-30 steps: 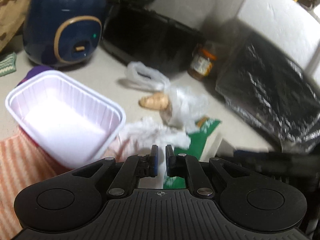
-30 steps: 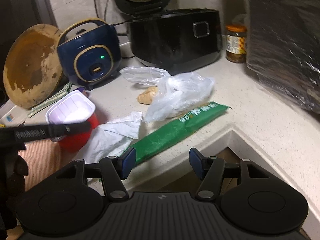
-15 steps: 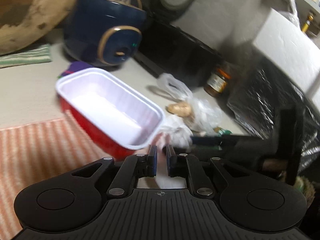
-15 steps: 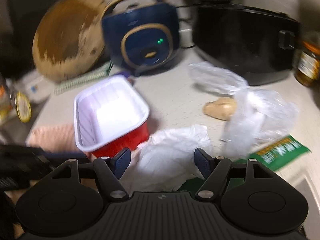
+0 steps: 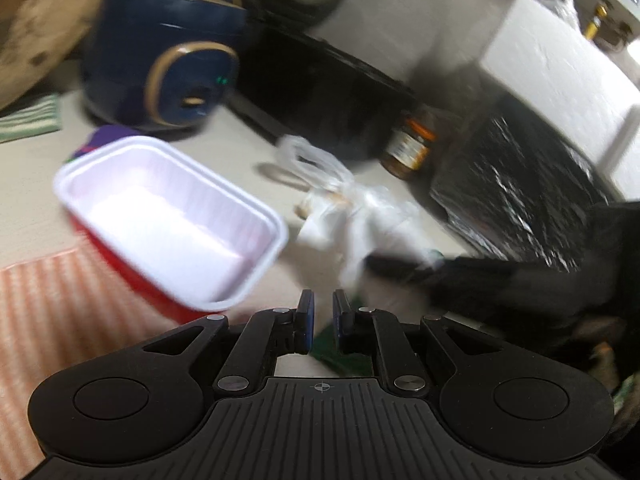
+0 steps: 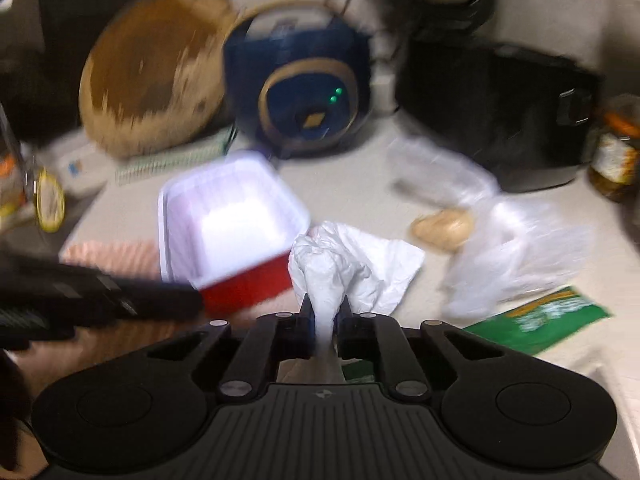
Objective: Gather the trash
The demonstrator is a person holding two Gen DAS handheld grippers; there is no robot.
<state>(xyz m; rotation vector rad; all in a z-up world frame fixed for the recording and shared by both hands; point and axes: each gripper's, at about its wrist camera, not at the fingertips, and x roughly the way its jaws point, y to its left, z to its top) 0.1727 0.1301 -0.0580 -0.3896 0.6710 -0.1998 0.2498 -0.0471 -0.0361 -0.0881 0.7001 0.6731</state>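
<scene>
Tissue [image 6: 340,268] pinched low-centre in right tongs [image 6: 326,312] may tear if yanked; left tongs [image 5: 323,312] hover nearly closed, empty.

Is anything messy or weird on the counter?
Yes. A crumpled white tissue, a clear plastic bag and a green wrapper lie scattered beside the white-lined red tray. The right gripper has pinched the tissue.

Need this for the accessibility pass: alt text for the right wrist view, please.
The right hand-held gripper is shut on a crumpled white plastic bag on a pale countertop. A red rectangular tray with a white liner sits just left of it, a green printed wrapper to the right, and a dark blue rice cooker behind.
</scene>
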